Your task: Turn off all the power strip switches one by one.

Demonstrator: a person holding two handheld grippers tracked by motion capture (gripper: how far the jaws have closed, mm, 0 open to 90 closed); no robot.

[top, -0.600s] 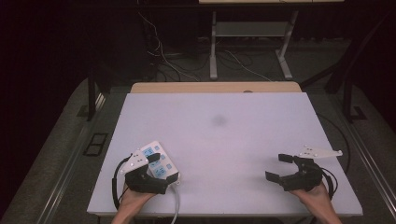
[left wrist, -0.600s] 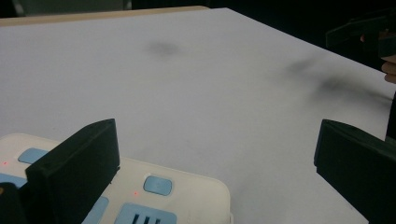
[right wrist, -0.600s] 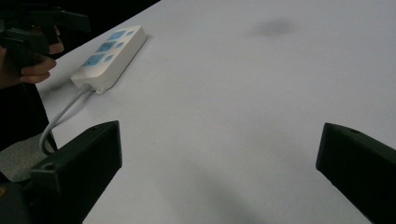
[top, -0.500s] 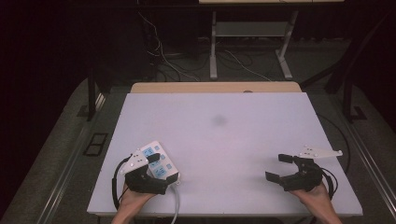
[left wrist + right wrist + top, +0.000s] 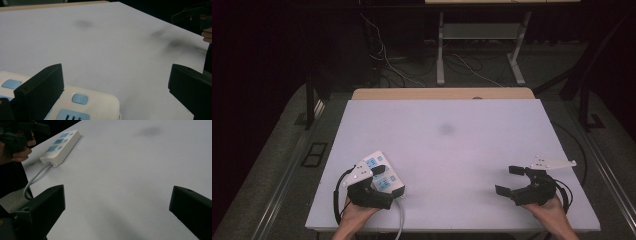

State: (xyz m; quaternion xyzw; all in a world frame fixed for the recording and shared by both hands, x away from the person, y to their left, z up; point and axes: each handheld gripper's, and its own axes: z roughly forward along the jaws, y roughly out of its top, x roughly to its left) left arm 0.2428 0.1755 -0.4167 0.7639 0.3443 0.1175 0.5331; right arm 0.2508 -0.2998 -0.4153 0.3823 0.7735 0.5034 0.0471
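table point(image 5: 447, 150) centre, far side: open | obstacle: power strip point(image 5: 384, 175), near-left

a white table point(image 5: 447, 150) lies under the camera, with one dark smudge point(image 5: 446, 129) near its middle and a tan board edge point(image 5: 442, 93) along its far side. at the near left corner the left gripper point(image 5: 377, 172) hovers over a white power strip point(image 5: 388, 180) with blue sockets, its jaws apart; a pale cord point(image 5: 401, 220) runs from the strip off the near edge. at the near right the right gripper point(image 5: 510, 180) rests low over bare tabletop, jaws spread wide, a grey plate point(image 5: 552, 163) on top. dark floor and loose cables point(image 5: 462, 65) lie beyond the table.
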